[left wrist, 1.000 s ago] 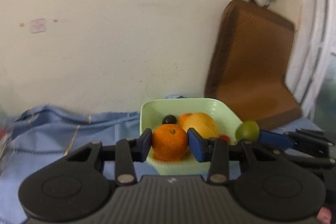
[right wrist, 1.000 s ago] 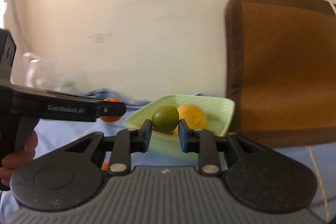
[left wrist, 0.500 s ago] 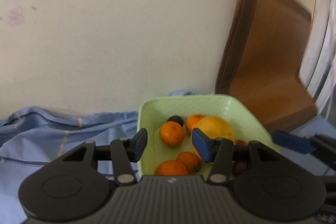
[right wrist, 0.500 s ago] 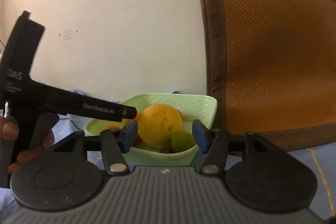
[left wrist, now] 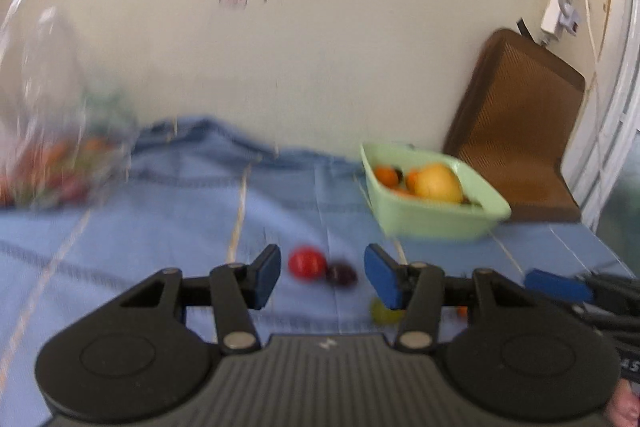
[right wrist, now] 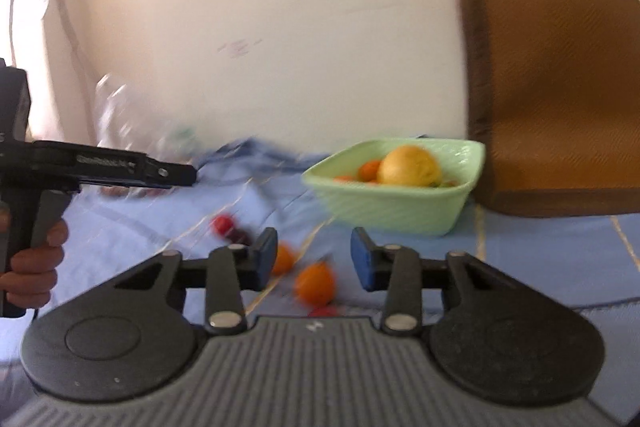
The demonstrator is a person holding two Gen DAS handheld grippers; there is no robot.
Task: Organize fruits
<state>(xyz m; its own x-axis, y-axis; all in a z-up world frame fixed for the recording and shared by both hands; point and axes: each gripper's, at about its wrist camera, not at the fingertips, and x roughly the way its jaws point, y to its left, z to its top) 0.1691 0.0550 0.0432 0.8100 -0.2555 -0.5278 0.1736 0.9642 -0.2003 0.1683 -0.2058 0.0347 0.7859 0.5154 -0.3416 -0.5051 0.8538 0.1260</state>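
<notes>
Each hand-held gripper, the left (left wrist: pixel 322 275) and the right (right wrist: pixel 314 255), is built of matte black plastic with a ribbed grey plate at the centre, two round black housings, and silver screws on the finger links. The fingers (left wrist: pixel 265 274) are faced with blue pads. On the left unit's black side bar, white lettering too blurred to read is printed, and bare skin of the hand (right wrist: pixel 30 267) is seen on its pistol grip.

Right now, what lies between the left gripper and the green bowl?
In the left wrist view, the left gripper is open, with a red fruit and a dark fruit just ahead. Beyond them, only bare blue cloth reaches the bowl.
</notes>
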